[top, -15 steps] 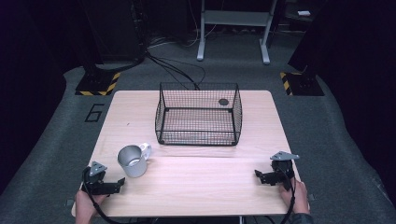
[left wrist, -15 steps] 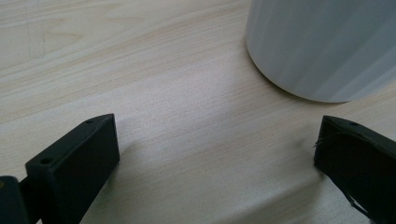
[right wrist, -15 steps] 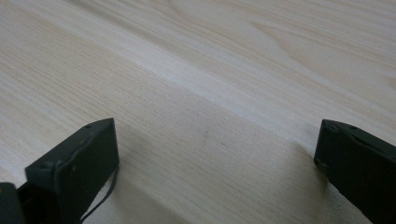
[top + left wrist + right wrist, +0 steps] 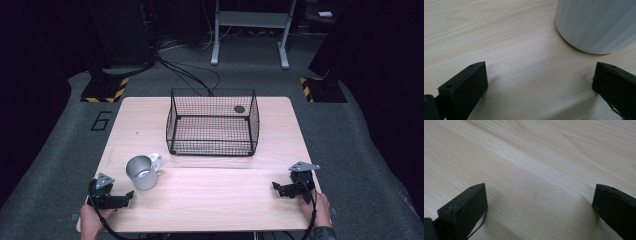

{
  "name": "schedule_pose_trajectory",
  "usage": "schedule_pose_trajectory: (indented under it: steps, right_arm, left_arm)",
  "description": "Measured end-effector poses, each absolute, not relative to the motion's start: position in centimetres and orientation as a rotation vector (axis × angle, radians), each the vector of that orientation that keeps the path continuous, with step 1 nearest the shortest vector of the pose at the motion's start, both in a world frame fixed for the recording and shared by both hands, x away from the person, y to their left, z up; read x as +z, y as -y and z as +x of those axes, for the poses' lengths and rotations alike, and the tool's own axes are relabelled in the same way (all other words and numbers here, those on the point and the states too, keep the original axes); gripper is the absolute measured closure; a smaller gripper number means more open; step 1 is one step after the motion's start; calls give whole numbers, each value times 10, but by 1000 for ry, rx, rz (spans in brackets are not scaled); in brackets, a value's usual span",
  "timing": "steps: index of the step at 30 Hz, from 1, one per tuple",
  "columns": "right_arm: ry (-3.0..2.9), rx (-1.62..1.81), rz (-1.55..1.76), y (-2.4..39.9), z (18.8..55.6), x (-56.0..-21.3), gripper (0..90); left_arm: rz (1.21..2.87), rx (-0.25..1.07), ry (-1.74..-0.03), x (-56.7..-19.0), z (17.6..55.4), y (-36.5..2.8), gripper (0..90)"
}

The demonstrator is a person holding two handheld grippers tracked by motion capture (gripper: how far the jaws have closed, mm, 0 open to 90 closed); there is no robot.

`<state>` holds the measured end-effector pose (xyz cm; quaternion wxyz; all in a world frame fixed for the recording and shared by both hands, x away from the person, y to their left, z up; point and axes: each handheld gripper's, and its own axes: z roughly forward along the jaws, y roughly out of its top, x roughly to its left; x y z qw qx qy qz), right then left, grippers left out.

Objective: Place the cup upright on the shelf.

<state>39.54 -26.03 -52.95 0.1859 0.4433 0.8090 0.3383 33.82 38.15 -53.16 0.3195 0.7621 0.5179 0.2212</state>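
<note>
The left tool lies low on the counter at its near left corner, held by the person's left hand, its jaws spread wide with bare wood between them. In the left gripper view the jaws point toward the pale side wall of the metal mug, which stands just beyond them and toward the right jaw, not touching either.

The right tool rests at the near right corner in the right hand, jaws likewise wide apart over plain wood grain, nothing between them.

From the high view, the mug stands upright near the left tool, mouth up, its handle pointing away and to the right, toward the wire basket. The black basket sits at the counter's far middle, its long side running left to right. A small dark round thing shows at its far right.

On the grey floor left of the counter, the digit "6" can be read.
</note>
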Motion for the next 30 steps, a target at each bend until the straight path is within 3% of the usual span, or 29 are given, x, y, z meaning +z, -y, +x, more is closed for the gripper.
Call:
schedule_pose_trajectory:
  steps: [10,30]
  right_arm:
    - [-2282,953,1244,260,396,-529,0]
    - [-2281,954,1245,260,396,-530,0]
  left_arm:
    - [1963,549,-1321,-528,335,-383,0]
    - [1892,553,-1156,-487,326,-362,0]
